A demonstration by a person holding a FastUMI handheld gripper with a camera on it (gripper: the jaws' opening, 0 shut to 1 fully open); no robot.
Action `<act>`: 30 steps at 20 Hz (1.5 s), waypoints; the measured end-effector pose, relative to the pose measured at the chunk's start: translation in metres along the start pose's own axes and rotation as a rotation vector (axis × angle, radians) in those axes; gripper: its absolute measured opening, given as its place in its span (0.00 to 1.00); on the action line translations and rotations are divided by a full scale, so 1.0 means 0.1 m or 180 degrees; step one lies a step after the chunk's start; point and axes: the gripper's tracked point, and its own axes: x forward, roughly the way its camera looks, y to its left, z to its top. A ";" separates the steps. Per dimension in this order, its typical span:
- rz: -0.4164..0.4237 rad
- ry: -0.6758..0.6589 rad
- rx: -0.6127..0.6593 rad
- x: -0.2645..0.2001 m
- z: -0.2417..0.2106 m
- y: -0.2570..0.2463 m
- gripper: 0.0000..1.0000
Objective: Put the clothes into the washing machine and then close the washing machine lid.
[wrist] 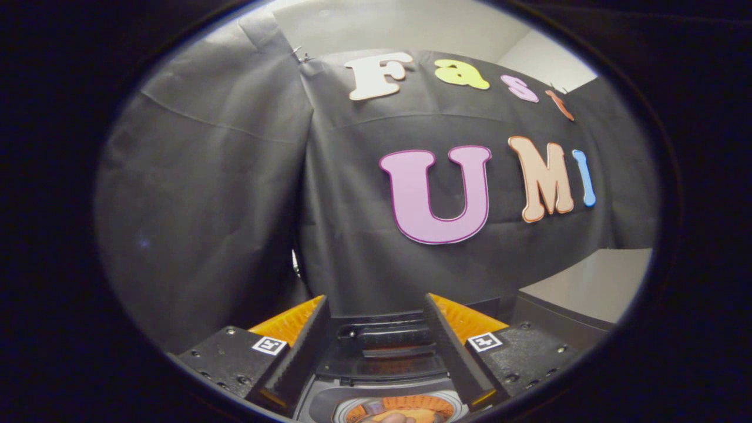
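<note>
My gripper (376, 302) is open, its fingers spread wide with nothing pressed between them. Below and between the fingers sits a small washing machine (320, 405) with a grey top. Its dark lid (385, 349) stands raised at the back, between the two fingers. The round drum opening (405, 407) is uncovered, and something orange (411, 404) lies inside it. Only the drum's upper part shows, so I cannot tell what the orange thing is.
The booth's black cloth wall (352, 205) hangs close ahead, beyond the fingers. A grey tabletop (593, 282) with a dark front edge stands to the right of the machine.
</note>
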 end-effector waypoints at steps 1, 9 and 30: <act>-0.0008 0.0008 0.0022 0.13 -0.01 -0.02 0.97; -0.0011 0.0326 -0.0026 1.07 -0.31 -0.20 0.98; -0.0034 0.0460 -0.0187 1.53 -0.84 -0.37 1.00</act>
